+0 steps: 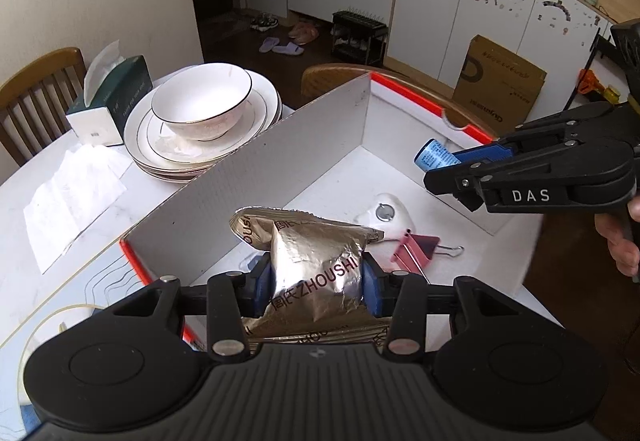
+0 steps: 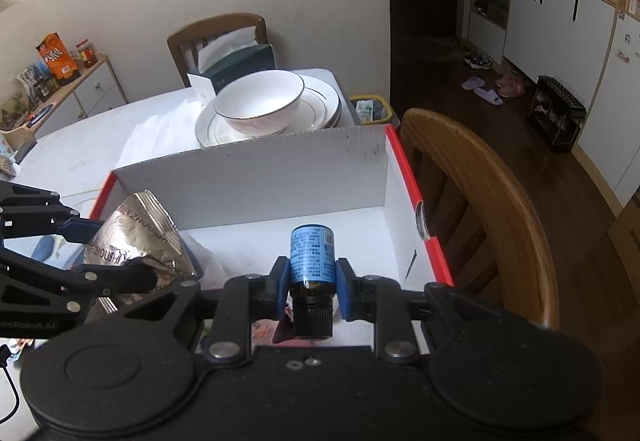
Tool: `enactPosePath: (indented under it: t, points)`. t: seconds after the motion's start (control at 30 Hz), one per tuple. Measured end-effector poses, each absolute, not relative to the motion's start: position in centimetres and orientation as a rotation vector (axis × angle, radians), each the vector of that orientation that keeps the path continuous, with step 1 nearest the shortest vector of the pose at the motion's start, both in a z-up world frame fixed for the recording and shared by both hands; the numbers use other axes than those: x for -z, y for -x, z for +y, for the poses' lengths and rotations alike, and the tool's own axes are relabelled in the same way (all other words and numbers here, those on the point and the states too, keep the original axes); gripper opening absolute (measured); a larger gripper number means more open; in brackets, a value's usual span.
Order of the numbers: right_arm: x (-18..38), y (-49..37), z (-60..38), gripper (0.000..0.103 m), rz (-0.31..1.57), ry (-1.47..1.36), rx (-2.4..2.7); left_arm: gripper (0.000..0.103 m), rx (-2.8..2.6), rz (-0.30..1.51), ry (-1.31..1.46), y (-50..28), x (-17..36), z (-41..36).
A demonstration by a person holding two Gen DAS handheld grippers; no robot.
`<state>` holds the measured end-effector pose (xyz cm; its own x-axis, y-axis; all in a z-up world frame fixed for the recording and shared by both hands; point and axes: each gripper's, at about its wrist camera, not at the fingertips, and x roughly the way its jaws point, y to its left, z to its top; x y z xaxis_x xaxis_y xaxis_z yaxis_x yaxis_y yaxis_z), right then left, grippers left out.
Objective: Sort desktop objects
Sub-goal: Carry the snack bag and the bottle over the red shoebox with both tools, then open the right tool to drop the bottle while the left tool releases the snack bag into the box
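Crinkled gold foil snack packet (image 1: pixel 316 265) sits pinched across its middle in my left tongs (image 1: pixel 318 281), hanging over the near left corner of the white cardboard box with the red rim (image 1: pixel 280 145). It looks light, soft and slippery, so a mid-body pinch suits it. My right tongs (image 2: pixel 311 291) clamp the small dark glass bottle with a blue label (image 2: pixel 312 255) just above its cap, over the box's right side; it looks rigid and breakable.

Both held things over the open box

The foil packet (image 1: pixel 316 265) hangs above the box (image 1: pixel 280 157) with the small bottle (image 1: pixel 436 155) to its right; a binder clip (image 1: pixel 416 247) lies inside, and stacked plates (image 1: pixel 256 121) bearing a bowl (image 1: pixel 202 101) stand behind the box's far wall.
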<state>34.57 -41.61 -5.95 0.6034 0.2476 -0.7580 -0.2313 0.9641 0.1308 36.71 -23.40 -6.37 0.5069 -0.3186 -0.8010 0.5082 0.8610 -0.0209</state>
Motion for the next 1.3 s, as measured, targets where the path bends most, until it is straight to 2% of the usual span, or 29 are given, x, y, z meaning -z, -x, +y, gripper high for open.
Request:
enactPosePath:
  t: [0.6, 1.07, 1.3]
  points:
    - [8.8, -40.5, -39.5, 0.022, 1.014, 0.082, -0.295, 0.043, 0.528, 0.995, -0.296, -41.3, 9.6, -25.7]
    - [10.8, -41.8, -38.1, 0.022, 1.102, 0.110, -0.299, 0.043, 0.531, 1.037, -0.295, -42.3, 10.7, -25.7]
    - [11.1, -41.8, -38.3, 0.025, 1.106, 0.103, -0.294, 0.048, 0.532, 1.031, -0.291, -42.2, 10.8, -25.7]
